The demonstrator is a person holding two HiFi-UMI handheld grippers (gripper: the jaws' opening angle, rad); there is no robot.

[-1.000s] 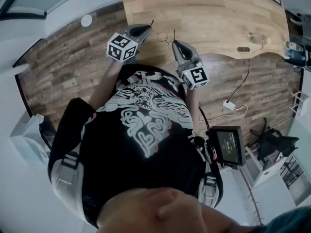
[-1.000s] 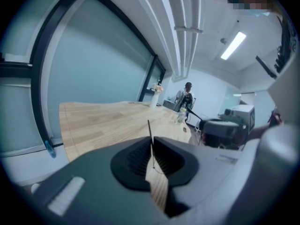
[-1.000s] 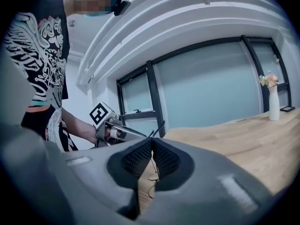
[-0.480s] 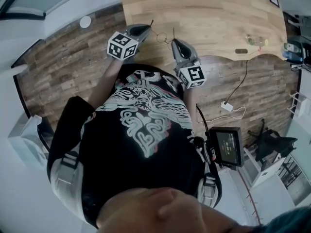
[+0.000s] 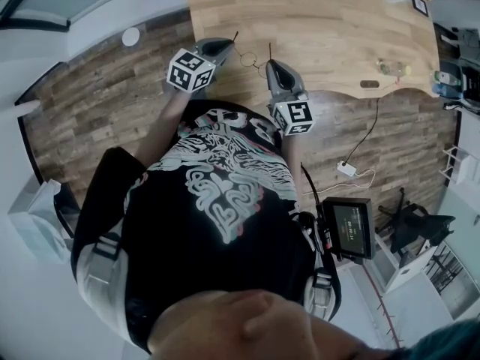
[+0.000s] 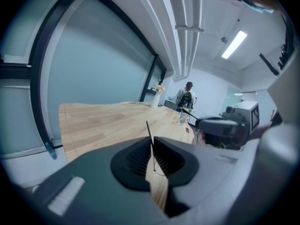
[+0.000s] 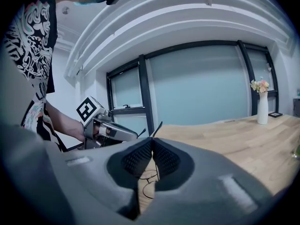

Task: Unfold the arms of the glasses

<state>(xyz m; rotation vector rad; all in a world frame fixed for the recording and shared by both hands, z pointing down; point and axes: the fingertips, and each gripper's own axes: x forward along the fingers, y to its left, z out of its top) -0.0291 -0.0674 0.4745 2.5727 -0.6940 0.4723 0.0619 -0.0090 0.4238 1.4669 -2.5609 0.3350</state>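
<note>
Wire-framed glasses [image 5: 251, 55] at wooden counter [image 5: 330, 21] edge; left tool [image 6: 152, 144] clamped on one arm, right tool [image 7: 152, 148] clamped on the other, lenses between.

floor [image 5: 97, 103]: wood planks (dark); table [image 5: 322, 21]: pale wood; walls [image 7: 201, 83]: glass, black frames

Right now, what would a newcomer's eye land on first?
The left gripper and right gripper sit side by side at the near edge of the wooden table, each shut on an arm of the thin wire glasses held between them. The person's black patterned shirt fills the middle of the head view.
</note>
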